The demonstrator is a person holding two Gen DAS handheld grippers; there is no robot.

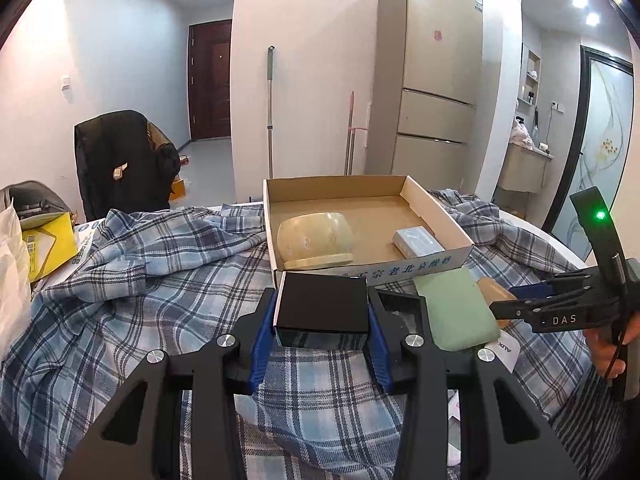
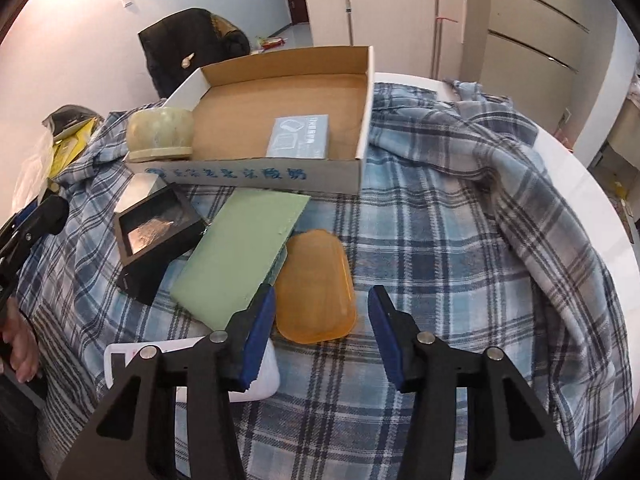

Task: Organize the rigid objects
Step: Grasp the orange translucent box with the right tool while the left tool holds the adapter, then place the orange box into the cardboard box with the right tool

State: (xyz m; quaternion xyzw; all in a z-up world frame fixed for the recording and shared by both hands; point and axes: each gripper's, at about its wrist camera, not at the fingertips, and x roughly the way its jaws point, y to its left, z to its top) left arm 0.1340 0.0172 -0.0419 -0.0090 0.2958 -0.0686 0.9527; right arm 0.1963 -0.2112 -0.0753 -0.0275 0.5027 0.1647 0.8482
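Note:
My left gripper point(image 1: 322, 340) is shut on a small black box point(image 1: 322, 304), held just in front of the cardboard tray point(image 1: 432, 204). The tray holds a pale green pot point(image 1: 316, 236) and a small blue-grey box point(image 1: 418, 242). My right gripper point(image 2: 322, 320) points down over an orange soap dish point(image 2: 316, 288). The dish lies between its blue pads point(image 2: 260, 332), and a gap shows on the right side. Beside the dish lie a flat green slab point(image 2: 240, 256) and an open black box half point(image 2: 156, 232). My right gripper point(image 1: 504, 308) also shows from the side in the left wrist view.
A blue plaid cloth point(image 2: 440, 240) covers the round white table point(image 2: 580, 168). A white labelled box point(image 2: 192, 364) lies under my right gripper's left finger. Yellow packaging point(image 1: 48, 244) and a bag sit at the far left. A jacket-draped chair point(image 1: 124, 160) and a fridge point(image 1: 436, 76) stand behind.

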